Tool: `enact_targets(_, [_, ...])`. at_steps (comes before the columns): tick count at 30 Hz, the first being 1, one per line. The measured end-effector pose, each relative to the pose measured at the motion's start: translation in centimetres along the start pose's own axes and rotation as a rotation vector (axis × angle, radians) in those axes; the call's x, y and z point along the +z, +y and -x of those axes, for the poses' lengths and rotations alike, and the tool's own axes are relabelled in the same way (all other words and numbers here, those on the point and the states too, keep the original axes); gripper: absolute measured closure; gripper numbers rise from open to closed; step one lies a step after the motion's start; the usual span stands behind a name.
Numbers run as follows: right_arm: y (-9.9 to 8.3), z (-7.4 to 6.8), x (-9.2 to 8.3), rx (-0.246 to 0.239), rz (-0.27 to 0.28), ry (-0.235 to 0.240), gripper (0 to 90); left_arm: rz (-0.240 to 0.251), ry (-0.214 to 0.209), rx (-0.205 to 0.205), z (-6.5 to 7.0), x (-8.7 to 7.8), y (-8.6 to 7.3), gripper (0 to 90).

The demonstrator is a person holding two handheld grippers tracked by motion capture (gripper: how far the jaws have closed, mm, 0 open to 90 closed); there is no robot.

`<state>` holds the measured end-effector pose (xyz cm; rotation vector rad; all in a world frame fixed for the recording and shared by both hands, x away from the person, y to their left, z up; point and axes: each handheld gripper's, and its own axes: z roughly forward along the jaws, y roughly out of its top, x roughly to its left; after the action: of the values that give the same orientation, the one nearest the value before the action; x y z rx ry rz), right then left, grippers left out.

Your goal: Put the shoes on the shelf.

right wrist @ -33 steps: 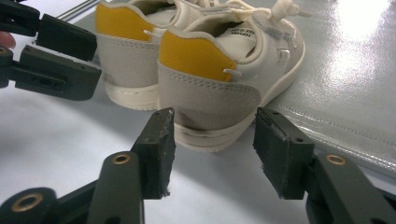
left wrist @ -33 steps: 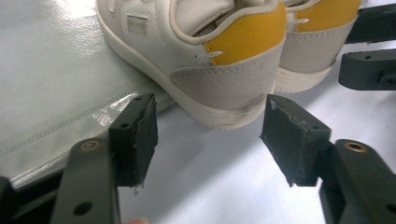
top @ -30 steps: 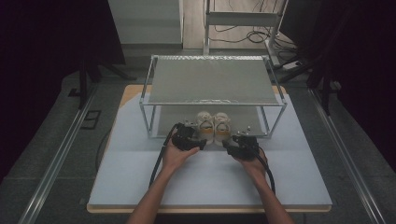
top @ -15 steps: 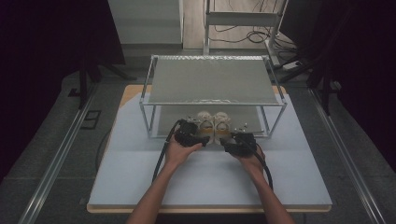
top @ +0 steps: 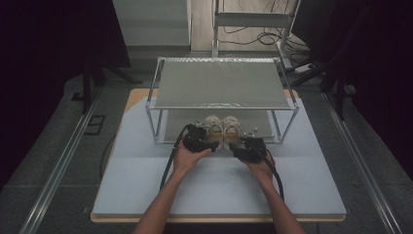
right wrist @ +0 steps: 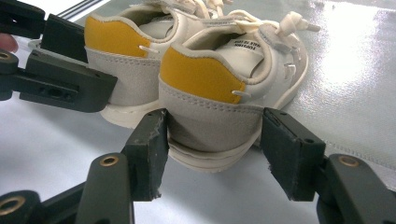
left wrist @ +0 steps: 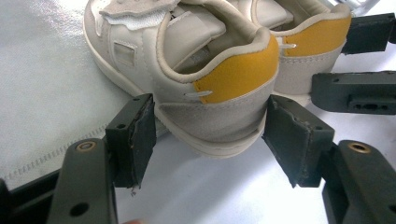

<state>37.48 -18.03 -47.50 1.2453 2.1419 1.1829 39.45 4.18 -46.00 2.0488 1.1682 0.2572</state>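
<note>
Two grippers met a pair of small cream shoes with yellow heel patches at the front edge of a wire rack. The left gripper (left wrist: 210,135) straddled the heel of the left shoe (left wrist: 219,79): its jaws, which had just been closing, had both pads at the heel's sides, the left one against the suede and the right one at the very edge of the sole, though whether they pressed firmly could not be told. The right gripper (right wrist: 212,149) bracketed the heel of the right shoe (right wrist: 219,84) in the same way, its jaws partly open, the left pad touching the heel and the right pad just beside it.

In the high view the left gripper (top: 198,139) and right gripper (top: 248,146) sat side by side, each in a hand, the shoes (top: 221,126) standing between and just beyond them on the white mat (top: 146,185), under the rack's (top: 221,83) upper shelf.
</note>
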Motion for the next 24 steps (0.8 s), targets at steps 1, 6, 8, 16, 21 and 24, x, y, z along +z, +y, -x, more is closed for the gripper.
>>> enact_targets(1, [0.0,0.0,0.0,0.003,0.002,0.001,42.1,0.0,-0.002,-0.001,0.0,0.0,0.0,33.8])
enact_targets(6, [0.0,0.1,0.0,0.005,0.002,0.004,42.4,-0.002,0.011,0.003,0.0,0.2,0.2,33.7])
enact_targets(8, [0.0,0.1,0.0,0.004,0.002,0.005,42.5,-0.008,0.022,0.044,-0.3,0.2,0.6,34.3])
enact_targets(16, [0.0,0.2,0.1,0.007,0.003,0.009,42.6,-0.003,0.007,0.048,-1.3,1.0,1.2,34.4])
enact_targets(21, [0.2,0.6,0.5,0.01,0.014,-0.002,43.5,-0.004,0.002,0.043,-1.3,1.1,1.2,35.1])
enact_targets(24, [0.4,0.7,0.9,0.013,0.015,-0.009,43.5,-0.007,0.001,0.047,-1.3,1.1,1.2,35.1])
